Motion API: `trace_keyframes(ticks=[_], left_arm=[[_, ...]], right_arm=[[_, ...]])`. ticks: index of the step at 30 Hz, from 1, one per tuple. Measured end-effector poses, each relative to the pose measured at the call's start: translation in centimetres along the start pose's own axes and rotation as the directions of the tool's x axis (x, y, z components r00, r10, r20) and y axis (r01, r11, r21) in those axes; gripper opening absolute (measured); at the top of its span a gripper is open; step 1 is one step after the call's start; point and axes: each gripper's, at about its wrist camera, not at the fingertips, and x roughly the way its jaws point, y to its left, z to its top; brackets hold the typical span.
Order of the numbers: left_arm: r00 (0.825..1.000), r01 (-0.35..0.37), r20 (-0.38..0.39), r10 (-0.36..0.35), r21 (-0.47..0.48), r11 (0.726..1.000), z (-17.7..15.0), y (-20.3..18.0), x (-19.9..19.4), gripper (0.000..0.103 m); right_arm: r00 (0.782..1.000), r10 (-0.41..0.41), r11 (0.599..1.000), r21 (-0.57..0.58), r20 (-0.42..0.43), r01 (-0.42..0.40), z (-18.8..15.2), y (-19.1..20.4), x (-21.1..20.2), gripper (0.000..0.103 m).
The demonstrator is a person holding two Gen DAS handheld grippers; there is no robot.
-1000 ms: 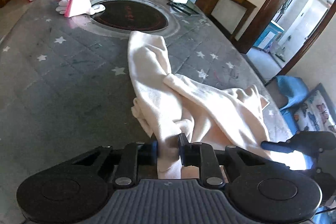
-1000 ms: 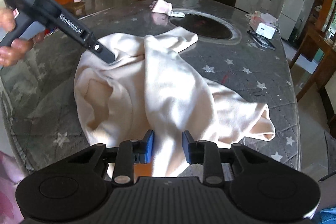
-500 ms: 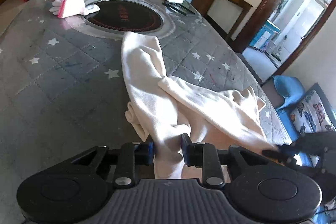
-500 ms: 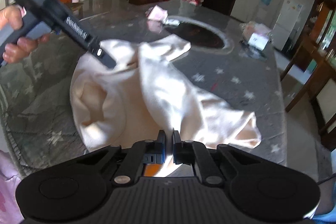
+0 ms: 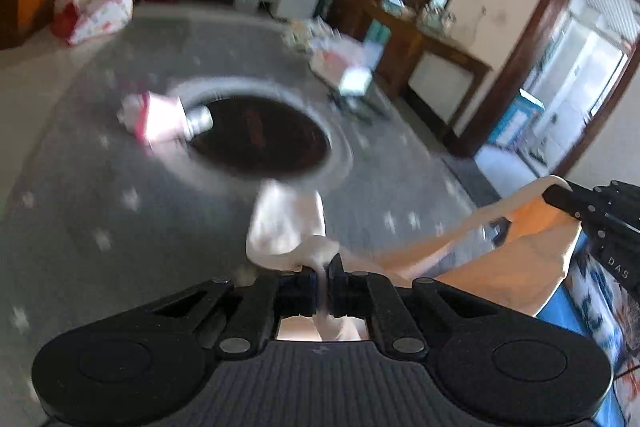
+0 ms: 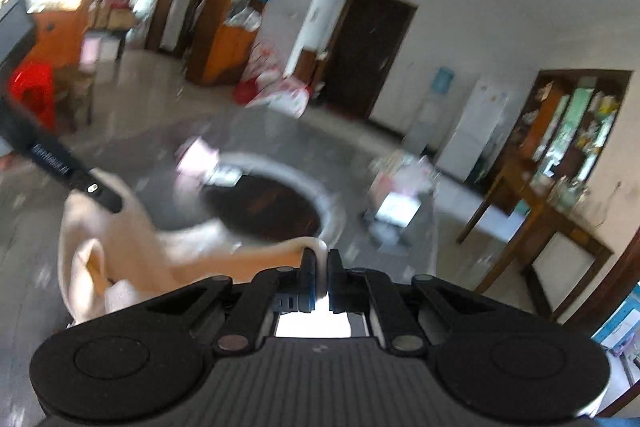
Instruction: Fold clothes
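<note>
Left gripper (image 5: 325, 279): pinching cream garment (image 5: 286, 223) edge.
Right gripper (image 6: 319, 273): pinching its other edge.
Garment: stretched sideways between both.

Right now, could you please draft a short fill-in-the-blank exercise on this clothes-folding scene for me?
1. The left gripper is shut on the cream-coloured ____.
2. The garment hangs between ____ grippers, the other being the right gripper.
3. The dark inset in the grey table is ____ in shape.
4. Beside that inset lies a ____ and white item.

Missing words: garment; two; round; pink
</note>
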Motion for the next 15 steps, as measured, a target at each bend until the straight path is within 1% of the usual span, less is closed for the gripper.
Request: trace_keyframes(ticks=[4,7,9,12,13,15], left_arm=[[0.996,-0.025,0.090,0.025,-0.003,1.000,4.4,0.0,-1.8,0.005],[0.985,-0.040,0.166,0.039,0.004,0.999,7.6,-0.2,-3.7,0.005],[0.977,-0.044,0.208,0.042,0.005,0.999,8.9,-0.4,-5.1,0.005],[0.968,-0.050,0.246,0.042,0.026,0.998,9.3,-0.5,-7.1,0.005],[0.968,-0.055,0.248,0.045,0.033,0.998,9.2,-0.6,-7.6,0.005],[0.973,-0.069,0.226,0.057,0.047,0.997,8.0,-0.5,-8.0,0.005]], right_arm=[[0.997,-0.044,0.998,0.048,0.061,0.041,3.9,-2.0,1.5,0.004],[0.990,-0.085,0.995,0.059,0.115,0.079,6.4,-3.0,2.2,0.004],[0.984,-0.101,0.992,0.092,0.147,0.088,7.9,-4.0,2.1,0.004],[0.979,-0.099,0.989,0.129,0.178,0.077,8.8,-4.9,1.6,0.004],[0.979,-0.091,0.989,0.133,0.182,0.067,8.7,-5.0,1.3,0.004],[0.983,-0.063,0.991,0.124,0.170,0.042,7.7,-4.8,0.6,0.004]])
